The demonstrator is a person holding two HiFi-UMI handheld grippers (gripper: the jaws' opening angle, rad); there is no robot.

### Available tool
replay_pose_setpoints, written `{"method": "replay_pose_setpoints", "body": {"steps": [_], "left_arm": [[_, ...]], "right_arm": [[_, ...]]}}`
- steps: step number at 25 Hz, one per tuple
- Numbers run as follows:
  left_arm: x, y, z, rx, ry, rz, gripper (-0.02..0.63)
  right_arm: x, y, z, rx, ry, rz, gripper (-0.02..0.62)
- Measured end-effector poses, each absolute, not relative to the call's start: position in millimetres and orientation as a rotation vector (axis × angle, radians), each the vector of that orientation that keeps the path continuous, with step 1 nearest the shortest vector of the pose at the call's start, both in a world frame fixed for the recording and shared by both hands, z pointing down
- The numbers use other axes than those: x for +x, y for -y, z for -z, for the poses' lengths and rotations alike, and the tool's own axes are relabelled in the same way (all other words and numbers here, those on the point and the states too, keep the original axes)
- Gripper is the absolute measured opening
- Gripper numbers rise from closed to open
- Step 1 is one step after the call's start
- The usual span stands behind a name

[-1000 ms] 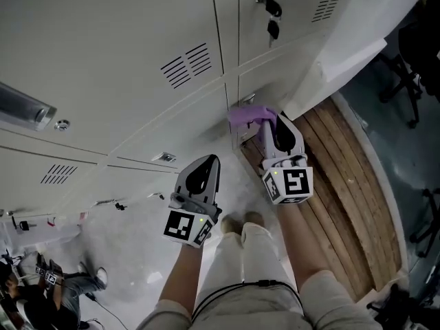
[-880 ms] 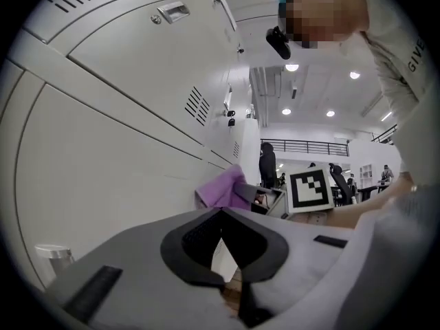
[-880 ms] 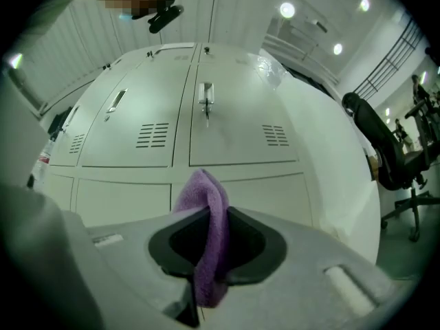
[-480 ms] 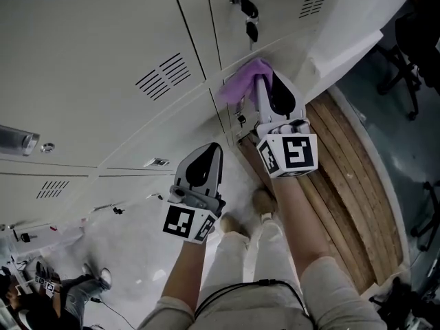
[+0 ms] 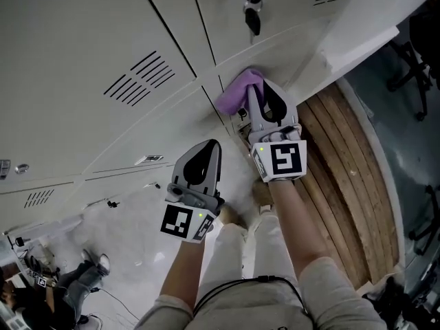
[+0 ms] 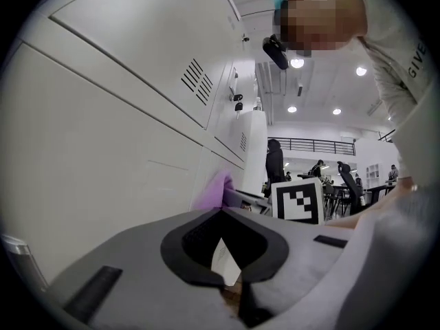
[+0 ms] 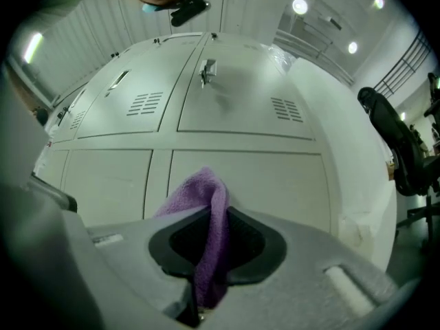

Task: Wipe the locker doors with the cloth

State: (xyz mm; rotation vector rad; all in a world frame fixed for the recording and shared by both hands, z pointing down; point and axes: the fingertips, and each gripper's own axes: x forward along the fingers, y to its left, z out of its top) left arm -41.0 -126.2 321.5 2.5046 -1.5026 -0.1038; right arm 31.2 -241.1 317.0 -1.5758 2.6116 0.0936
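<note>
A purple cloth (image 5: pixel 236 93) is pressed against an off-white locker door (image 5: pixel 278 55), just right of the seam between two doors. My right gripper (image 5: pixel 256 89) is shut on the cloth, its jaws pointing at the door. In the right gripper view the cloth (image 7: pixel 199 196) rises out of the jaws of the right gripper (image 7: pixel 214 210) in front of the lower right door (image 7: pixel 268 177). My left gripper (image 5: pixel 209 147) hangs lower left, shut, holding nothing and away from the lockers. The left gripper view shows the left gripper (image 6: pixel 221 212) with the cloth (image 6: pixel 214 190) beyond.
Keys (image 5: pixel 251 14) hang from a lock above the cloth. Vent slots (image 5: pixel 141 78) mark the left door. A white pillar (image 5: pixel 364 40) adjoins the lockers on the right, above wooden planks (image 5: pixel 344 163). Office chairs (image 5: pixel 421 60) stand far right. The person's legs (image 5: pixel 240 253) are below.
My right gripper carried the cloth up the door toward the keys, then slid slightly back down. The left gripper stayed low and shut.
</note>
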Motion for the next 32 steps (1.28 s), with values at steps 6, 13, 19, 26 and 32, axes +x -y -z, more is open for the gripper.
{"method": "replay_pose_setpoints", "body": {"steps": [6, 13, 19, 26, 32], "left_arm": [[-42.0, 130.0, -346.6, 2.465, 1.504, 0.061, -0.002], [-39.5, 132.7, -360.7, 2.436, 1.502, 0.051, -0.002], [-42.3, 136.7, -371.4, 2.419, 1.508, 0.040, -0.002], [-42.3, 135.5, -381.8, 2.406, 1.501, 0.031, -0.002], [-43.7, 133.4, -388.7, 2.401, 1.494, 0.025, -0.002]], "right_arm": [[34.5, 246.2, -383.0, -1.602, -2.651, 0.093, 0.052], [38.3, 248.0, -435.7, -1.652, -2.771, 0.197, 0.052], [42.3, 246.9, -476.0, -1.687, -2.838, 0.288, 0.052], [50.0, 236.6, -507.9, -1.711, -2.857, 0.371, 0.052], [56.7, 228.3, -527.6, -1.737, -2.852, 0.428, 0.052]]}}
